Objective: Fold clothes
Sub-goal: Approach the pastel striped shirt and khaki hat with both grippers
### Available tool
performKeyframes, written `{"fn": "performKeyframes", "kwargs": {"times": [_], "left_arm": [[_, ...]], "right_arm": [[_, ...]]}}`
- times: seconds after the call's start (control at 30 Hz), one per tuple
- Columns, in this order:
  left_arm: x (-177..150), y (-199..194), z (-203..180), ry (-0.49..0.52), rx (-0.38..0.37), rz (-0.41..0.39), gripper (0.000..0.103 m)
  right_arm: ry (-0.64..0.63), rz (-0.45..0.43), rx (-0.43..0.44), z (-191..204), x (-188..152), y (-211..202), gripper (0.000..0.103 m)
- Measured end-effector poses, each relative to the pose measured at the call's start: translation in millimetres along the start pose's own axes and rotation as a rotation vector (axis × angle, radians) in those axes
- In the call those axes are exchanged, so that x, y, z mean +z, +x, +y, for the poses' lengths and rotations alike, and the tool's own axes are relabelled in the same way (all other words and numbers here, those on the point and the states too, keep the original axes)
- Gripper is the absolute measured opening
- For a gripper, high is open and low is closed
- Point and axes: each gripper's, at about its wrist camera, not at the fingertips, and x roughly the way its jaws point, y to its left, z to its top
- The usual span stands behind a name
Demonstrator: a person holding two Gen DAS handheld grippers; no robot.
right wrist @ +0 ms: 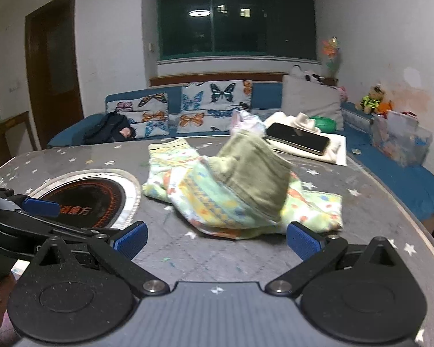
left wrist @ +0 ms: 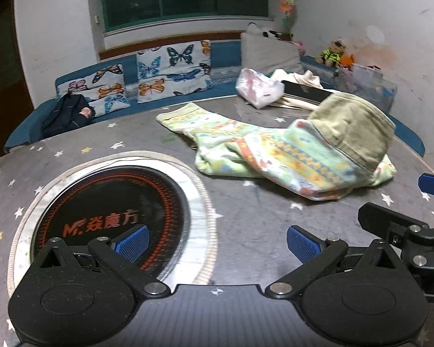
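1. The left hand-held gripper (left wrist: 217,241) hangs low over the grey star-printed surface (left wrist: 246,231), its blue pads spread wide with nothing between them; it is released.
2. The right hand-held gripper (right wrist: 217,238) is likewise released, jaws wide apart and empty, pointing at the near edge of the clothes.
3. A patterned garment (right wrist: 217,199) in pale green, yellow and orange lies crumpled on the surface, roughly at its middle; in the left wrist view it sits far and to the right of the left hand-held gripper.
4. An olive-green garment (right wrist: 254,173) rests bunched on top of the patterned garment, standing up in a soft peak.
5. Neither hand-held gripper touches the clothes; the right one is just beside the near hem, the left one is further off.
6. A round black induction cooktop (left wrist: 112,217) with orange markings is set into the surface, left of the clothes and under the left hand-held gripper's left finger.
7. At the far right of the surface a dark phone (right wrist: 298,138) lies on folded white cloth (right wrist: 332,153), with a crumpled plastic bag (left wrist: 257,86) beside it.
8. Beyond the surface runs a blue sofa (right wrist: 269,92) with butterfly cushions (right wrist: 214,101), a dark bag (right wrist: 107,130) at its left end, and a stuffed toy (right wrist: 371,98) at the far right.
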Motion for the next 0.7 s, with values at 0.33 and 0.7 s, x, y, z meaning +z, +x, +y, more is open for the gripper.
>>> {"fn": "performKeyframes", "kwargs": {"times": [0.33, 0.7], "left_arm": [[5.6, 2.0, -12.8, 0.004, -0.049, 0.033, 0.103], [11.6, 9.4, -16.4, 0.006, -0.038, 0.043, 0.103]], "right_arm": [[-0.002, 0.036, -0.012, -13.1, -3.7, 0.3, 0.103], [0.034, 0.081, -0.038, -18.2, -8.5, 4.2, 0.103]]}}
